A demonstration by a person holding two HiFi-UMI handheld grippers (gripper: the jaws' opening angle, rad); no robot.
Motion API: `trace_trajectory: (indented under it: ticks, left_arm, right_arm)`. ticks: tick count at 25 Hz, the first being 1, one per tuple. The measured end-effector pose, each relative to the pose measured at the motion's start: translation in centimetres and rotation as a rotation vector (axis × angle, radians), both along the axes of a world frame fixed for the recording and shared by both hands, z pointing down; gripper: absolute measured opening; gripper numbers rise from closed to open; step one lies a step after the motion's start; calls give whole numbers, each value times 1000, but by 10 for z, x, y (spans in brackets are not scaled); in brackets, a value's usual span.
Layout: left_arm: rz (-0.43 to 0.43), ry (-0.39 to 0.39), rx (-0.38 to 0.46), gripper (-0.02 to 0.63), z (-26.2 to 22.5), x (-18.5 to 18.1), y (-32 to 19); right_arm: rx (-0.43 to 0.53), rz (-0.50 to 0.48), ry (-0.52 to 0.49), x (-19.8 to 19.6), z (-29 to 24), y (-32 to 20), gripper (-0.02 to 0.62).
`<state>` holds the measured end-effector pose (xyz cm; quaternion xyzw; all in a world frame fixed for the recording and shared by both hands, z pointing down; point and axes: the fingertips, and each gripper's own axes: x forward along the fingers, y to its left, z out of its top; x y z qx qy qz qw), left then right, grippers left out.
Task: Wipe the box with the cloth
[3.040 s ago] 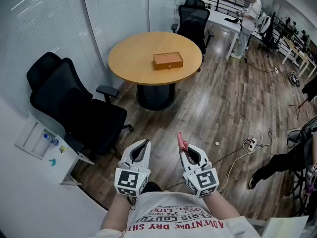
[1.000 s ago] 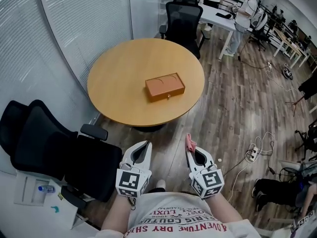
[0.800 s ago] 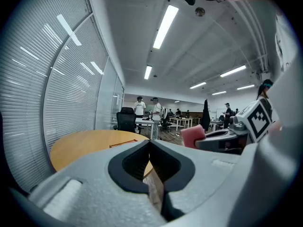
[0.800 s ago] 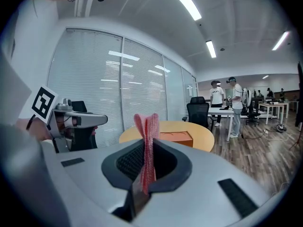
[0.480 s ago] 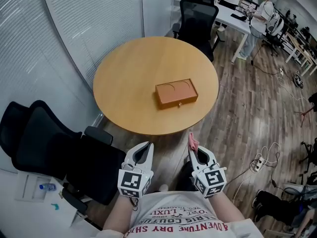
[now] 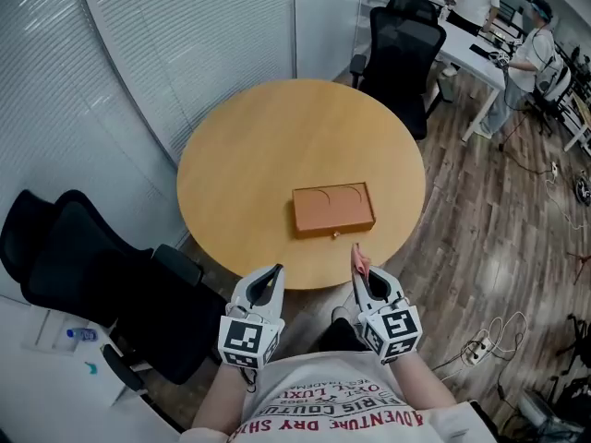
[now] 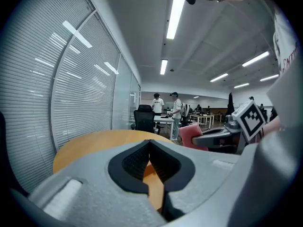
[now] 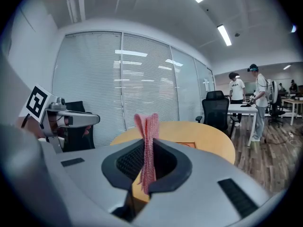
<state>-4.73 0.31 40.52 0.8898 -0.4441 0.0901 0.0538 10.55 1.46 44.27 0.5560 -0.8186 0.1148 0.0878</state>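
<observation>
One box (image 6: 333, 209) is lying crosswise by the table's (image 6: 240, 155) near edge. Right gripper (image 6: 362, 275) is clamping one cloth (image 6: 358, 259); left gripper (image 6: 274, 274) is sitting closed, empty.

Cloth (image 8: 147, 126) partly hidden between right gripper (image 8: 147, 167) fingers (image 8: 127, 162), box (image 8: 187, 144) mostly hidden behind that gripper

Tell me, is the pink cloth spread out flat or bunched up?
Bunched up. The cloth stands as a narrow folded strip pinched between the shut jaws of the right gripper, not laid flat anywhere.
</observation>
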Motion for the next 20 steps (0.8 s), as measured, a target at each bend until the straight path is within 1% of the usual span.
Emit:
trace_trajectory:
  ticks: [5, 8, 11, 14, 18, 20]
  left_arm:
    - [-99, -9, -15, 9, -2, 36, -53]
    - [-164, -5, -26, 9, -2, 49, -80]
    - [-212, -8, -37, 9, 2, 58, -97]
    - [-240, -4, -50, 9, 8, 60, -114]
    - [-261, 6, -75, 9, 18, 42, -136]
    - [-258, 16, -88, 9, 22, 34, -147]
  right_arm:
    - [-35, -87, 3, 43, 3, -66, 31]
    - [-59, -144, 19, 58, 7, -101, 31]
    - [-88, -196, 31, 66, 14, -128, 31]
    - [-111, -240, 57, 64, 22, -153, 31]
    - [-135, -286, 92, 40, 33, -180, 31]
    - [-145, -305, 125, 28, 38, -191, 31]
